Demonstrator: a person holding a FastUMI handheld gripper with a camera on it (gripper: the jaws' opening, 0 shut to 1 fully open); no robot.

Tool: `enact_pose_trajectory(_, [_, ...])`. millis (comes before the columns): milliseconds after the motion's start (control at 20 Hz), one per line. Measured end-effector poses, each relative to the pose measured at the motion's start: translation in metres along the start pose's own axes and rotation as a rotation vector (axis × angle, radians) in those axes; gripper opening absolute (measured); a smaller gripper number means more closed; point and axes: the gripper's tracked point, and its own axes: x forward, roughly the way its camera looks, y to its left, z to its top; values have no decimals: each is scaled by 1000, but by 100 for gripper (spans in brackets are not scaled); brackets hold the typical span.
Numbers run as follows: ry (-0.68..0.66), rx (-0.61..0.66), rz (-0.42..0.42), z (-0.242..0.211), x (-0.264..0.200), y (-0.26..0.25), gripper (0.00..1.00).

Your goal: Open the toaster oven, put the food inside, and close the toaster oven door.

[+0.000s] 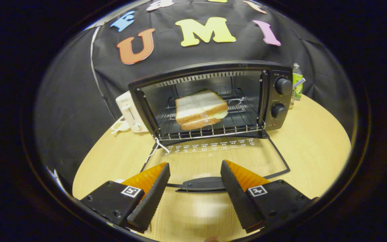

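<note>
With your gripper (195,174) spread wide and empty over the door handle (202,184), a shallow grab could slip before the toaster oven (210,101) closes on the sandwich (200,109).

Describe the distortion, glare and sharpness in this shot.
Gripper view: fisheye bending curves the table edge and bows the toaster oven. A soft glare patch lies on the wood near the open hand-held gripper, just this side of the door handle. The sandwich on the rack is fairly sharp; the bottle beyond the oven is small and soft.
</note>
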Motion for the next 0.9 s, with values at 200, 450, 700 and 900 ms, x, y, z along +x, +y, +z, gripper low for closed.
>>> enact_pose_trajectory(200, [-100,-14,-34,-11,-22,-4,100])
enact_pose_trajectory(450, [-108,-1,-120,-27,-24,-31,100])
enact_pose_trajectory(700, [-23,-47,-124,-46,-14,-28,100])
enact_pose_trajectory(900, [1,-132,-183,-49,-14,-29,100])
